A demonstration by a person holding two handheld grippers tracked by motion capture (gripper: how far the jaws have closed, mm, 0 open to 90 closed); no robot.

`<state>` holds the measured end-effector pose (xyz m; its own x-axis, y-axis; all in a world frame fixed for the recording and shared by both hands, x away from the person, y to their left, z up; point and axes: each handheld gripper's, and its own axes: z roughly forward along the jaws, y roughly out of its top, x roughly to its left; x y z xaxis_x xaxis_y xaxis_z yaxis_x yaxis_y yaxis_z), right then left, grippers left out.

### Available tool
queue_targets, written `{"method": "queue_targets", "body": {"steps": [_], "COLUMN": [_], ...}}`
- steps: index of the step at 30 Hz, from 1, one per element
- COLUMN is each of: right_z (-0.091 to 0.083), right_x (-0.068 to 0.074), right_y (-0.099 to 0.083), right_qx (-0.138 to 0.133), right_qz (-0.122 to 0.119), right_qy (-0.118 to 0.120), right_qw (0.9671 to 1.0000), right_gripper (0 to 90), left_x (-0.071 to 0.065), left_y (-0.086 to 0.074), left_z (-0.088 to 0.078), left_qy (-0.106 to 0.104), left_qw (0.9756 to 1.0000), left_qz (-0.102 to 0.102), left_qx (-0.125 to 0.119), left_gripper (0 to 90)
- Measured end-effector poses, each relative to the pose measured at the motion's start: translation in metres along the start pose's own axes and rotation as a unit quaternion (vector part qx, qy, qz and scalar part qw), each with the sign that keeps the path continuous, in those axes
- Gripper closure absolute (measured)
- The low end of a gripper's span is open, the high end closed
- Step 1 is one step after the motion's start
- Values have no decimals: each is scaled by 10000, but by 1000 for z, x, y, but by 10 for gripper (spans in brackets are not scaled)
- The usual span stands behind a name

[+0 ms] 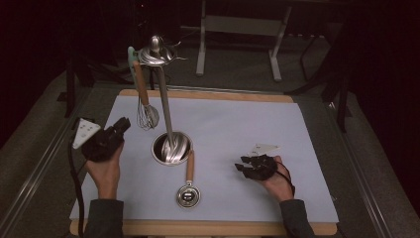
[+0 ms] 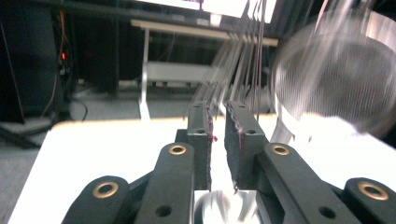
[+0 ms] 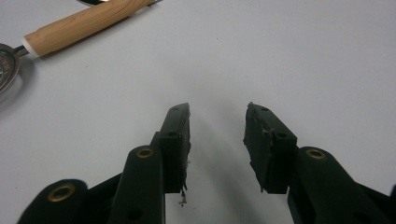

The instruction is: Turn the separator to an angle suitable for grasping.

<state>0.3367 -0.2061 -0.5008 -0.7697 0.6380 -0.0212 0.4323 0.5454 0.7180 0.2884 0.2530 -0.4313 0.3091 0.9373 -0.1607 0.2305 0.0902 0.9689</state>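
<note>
A metal utensil stand rises from its round base on the white mat to hooks at the top. A whisk with a wooden handle hangs from it on the left. My left gripper sits just left of the whisk's wire head; its jaws stand a little apart with nothing between them, and blurred whisk wires show behind. A small strainer with a wooden handle lies in front of the base. My right gripper rests on the mat, open and empty, with the strainer handle beyond it.
The white mat covers a wooden table. A blurred round metal shape fills the upper right of the left gripper view. Grey frame legs stand on the floor behind the table.
</note>
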Motion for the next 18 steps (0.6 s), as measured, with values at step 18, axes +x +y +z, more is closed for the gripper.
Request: {"method": "queue_targets", "body": {"steps": [18], "right_z": [3], "right_x": [4], "right_y": [2], "right_qx": [14], "right_qz": [91], "right_qy": [-79], "right_qw": [9999], "right_gripper": [588], "left_x": [2], "left_y": [-88], "left_z": [9], "left_qy": [237], "left_qw": [9954], "left_qz": [39], "left_qx": [928], "left_gripper": [702]}}
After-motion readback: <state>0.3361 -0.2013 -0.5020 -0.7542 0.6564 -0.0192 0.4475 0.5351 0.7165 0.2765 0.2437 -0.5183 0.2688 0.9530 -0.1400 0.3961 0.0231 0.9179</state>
